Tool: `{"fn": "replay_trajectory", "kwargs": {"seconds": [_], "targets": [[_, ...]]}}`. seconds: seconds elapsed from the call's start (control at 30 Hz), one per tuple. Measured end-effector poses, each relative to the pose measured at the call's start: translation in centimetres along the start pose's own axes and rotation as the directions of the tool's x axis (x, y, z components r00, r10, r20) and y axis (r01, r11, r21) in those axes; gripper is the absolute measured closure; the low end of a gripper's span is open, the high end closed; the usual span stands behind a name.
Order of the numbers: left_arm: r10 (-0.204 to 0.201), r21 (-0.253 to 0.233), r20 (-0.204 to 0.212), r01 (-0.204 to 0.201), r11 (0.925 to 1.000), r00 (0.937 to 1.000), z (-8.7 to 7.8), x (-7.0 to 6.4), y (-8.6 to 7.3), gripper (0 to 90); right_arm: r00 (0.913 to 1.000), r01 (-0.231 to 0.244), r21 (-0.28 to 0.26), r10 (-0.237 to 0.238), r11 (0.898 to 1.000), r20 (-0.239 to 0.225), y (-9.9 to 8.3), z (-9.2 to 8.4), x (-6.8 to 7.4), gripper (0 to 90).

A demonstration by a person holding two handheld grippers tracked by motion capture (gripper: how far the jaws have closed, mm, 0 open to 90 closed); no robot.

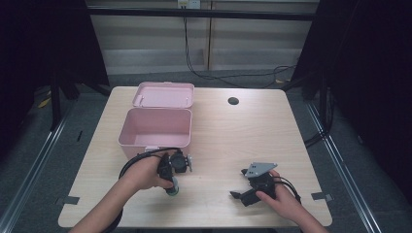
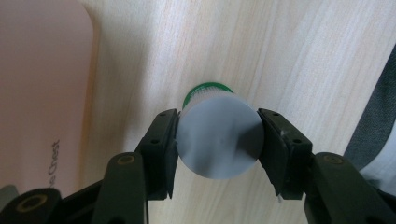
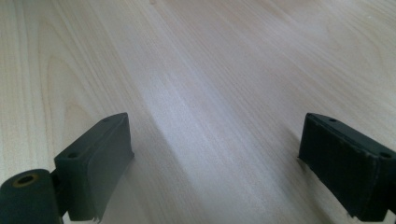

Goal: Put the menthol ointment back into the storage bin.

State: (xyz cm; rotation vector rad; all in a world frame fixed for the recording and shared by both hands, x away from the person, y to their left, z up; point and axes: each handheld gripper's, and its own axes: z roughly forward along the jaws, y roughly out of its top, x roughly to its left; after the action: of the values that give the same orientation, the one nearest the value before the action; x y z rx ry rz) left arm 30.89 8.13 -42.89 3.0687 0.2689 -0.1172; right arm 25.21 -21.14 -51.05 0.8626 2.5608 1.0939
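Black pads of left gripper [image 2: 219,140] clamp a small white bottle [image 2: 218,140] with a green cap, just in front of the open pink box [image 1: 154,128].
Lift straight up, grip steady, clear the front wall — right gripper [image 3: 215,163] idles, jaws wide, over bare table [image 3: 210,70].

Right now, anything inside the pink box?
The open pink box shows a bare pink floor; its near inner wall is hidden. The left gripper clamps a white bottle outside it.
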Motion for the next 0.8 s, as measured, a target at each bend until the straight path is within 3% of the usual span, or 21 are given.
{"fn": "replay_trajectory", "kwargs": {"seconds": [0.17,0.37,0.8], "targets": [[-0.039,0.018,0.018,0.039,0.9991,0.9991,-0.4,0.0,0.1,50.5,1.0,0.0,0.0,0.0,1.0,0.0,0.0,0.0,0.0,9.0],[-0.074,0.021,0.048,0.074,0.9971,0.9961,-2.0,-0.1,0.0,50.5,1.0,0.0,0.0,0.0,1.0,0.0,0.0,0.0,0.0,8.9],[-0.095,0.037,0.058,0.092,0.995,0.9938,-5.6,0.0,0.1,50.6,1.0,0.001,-0.003,-0.001,1.0,0.002,0.0,0.0,0.0,9.0]]}}
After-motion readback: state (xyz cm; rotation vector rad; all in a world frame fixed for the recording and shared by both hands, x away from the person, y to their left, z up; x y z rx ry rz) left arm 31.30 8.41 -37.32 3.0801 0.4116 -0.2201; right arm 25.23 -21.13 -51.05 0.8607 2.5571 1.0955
